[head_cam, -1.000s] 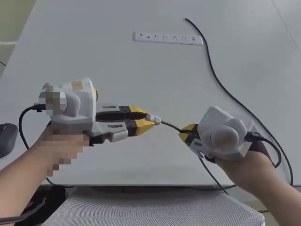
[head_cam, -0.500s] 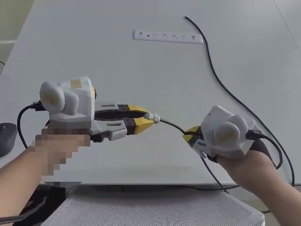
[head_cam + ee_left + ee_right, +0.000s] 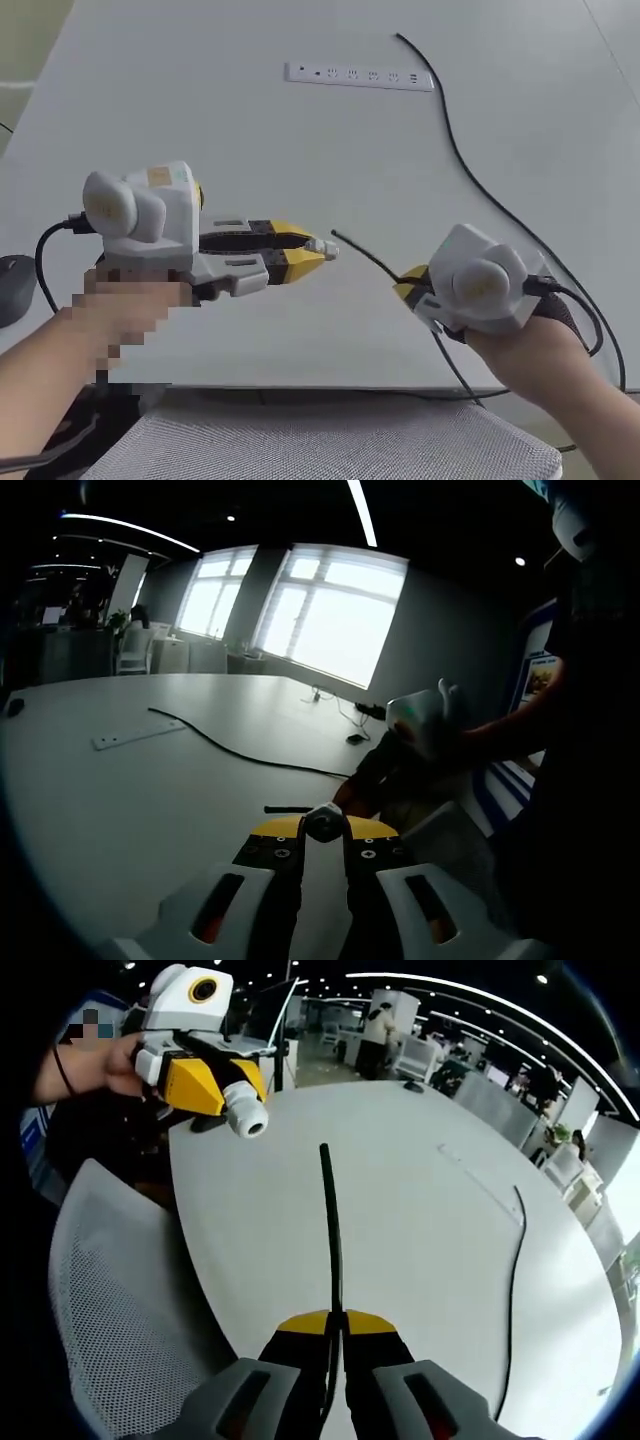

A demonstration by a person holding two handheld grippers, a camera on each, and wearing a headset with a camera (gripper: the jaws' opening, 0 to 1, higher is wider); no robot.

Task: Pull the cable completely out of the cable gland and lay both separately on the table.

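My left gripper (image 3: 315,250) is shut on the small white cable gland (image 3: 327,248), held level above the white table (image 3: 300,150). The gland (image 3: 322,823) sits between the yellow jaw tips in the left gripper view. My right gripper (image 3: 405,280) is shut on a thin black cable (image 3: 365,257). The cable's free end points at the gland with a small gap between them. In the right gripper view the cable (image 3: 330,1220) rises straight from my right gripper (image 3: 337,1320), and the gland (image 3: 246,1112) shows its empty bore at the upper left.
A white power strip (image 3: 360,77) lies at the far side of the table. A long black cord (image 3: 480,185) runs from there to the right front edge. A dark mouse (image 3: 12,290) lies at the left edge. A grey mesh chair (image 3: 320,440) stands below the front edge.
The cable has come out of the gland: its end was inside the gland, now it hangs free just to the right. The right gripper has drawn back to the right.
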